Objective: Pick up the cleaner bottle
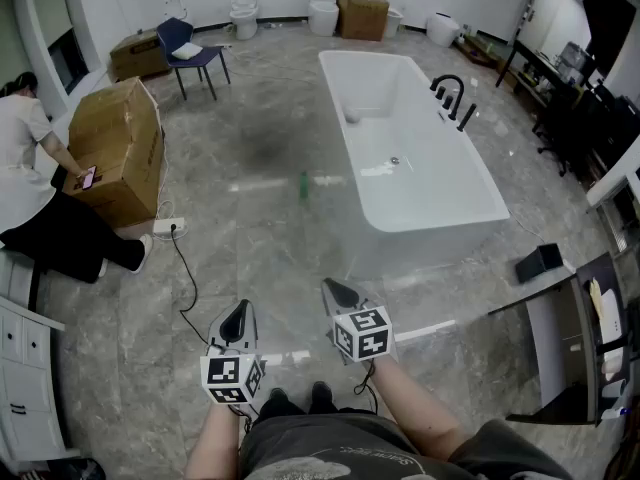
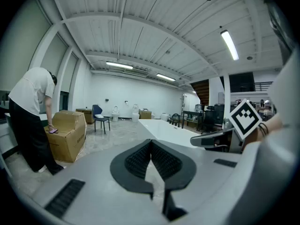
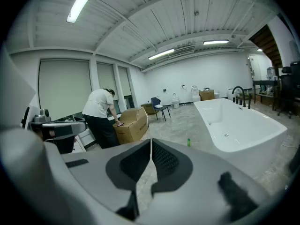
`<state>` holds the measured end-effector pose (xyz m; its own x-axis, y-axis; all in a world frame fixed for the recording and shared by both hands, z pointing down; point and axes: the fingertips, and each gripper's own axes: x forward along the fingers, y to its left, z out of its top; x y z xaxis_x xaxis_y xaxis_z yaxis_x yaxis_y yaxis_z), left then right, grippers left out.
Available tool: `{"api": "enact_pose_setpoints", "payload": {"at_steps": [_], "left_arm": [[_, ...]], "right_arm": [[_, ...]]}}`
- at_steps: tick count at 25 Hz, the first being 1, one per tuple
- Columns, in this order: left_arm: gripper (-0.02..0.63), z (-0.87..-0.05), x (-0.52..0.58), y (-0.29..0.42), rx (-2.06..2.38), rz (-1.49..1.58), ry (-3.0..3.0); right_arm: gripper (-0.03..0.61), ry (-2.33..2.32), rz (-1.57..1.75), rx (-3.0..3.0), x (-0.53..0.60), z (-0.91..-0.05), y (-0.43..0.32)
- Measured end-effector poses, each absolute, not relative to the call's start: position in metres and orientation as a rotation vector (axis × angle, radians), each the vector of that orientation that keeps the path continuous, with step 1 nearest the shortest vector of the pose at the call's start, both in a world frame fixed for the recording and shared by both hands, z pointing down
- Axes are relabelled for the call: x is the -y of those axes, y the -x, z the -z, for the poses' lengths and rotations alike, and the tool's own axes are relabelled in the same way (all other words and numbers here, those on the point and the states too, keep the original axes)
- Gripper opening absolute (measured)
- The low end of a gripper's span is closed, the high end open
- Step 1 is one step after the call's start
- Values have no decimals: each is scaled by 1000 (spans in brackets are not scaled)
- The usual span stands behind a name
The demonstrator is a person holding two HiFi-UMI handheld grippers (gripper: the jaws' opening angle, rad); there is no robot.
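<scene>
Small green cleaner bottle [image 1: 303,185] stands on the floor [image 1: 250,238] beside the bathtub [image 1: 420,168]; left gripper [image 1: 238,318] and right gripper [image 1: 338,292] are clenched, empty.

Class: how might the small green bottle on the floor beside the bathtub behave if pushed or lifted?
The green bottle stands upright and narrow, so a push near its top would probably tip it. The floor looks glossy, so it may slide. Probably light; its fill cannot be seen.

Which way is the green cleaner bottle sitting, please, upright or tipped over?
Upright: the green cleaner bottle stands tall and narrow on the floor left of the bathtub, untouched.
</scene>
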<state>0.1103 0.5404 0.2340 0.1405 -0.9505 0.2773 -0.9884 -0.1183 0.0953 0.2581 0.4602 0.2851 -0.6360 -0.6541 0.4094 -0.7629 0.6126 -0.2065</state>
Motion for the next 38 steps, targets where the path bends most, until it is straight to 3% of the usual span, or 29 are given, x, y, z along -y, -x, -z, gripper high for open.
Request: {"api": "enact_pose_setpoints", "payload": {"at_steps": [24,38], "left_arm": [[15,-233,-520,-122,1966,-201,-2103],[15,-271,-365,-49,1873,-162,-2112]], "right_arm": [[32,-1166,-649,2602,-435,-295,-290],[32,-1280,-709,2460,-311,-336,-249]]}}
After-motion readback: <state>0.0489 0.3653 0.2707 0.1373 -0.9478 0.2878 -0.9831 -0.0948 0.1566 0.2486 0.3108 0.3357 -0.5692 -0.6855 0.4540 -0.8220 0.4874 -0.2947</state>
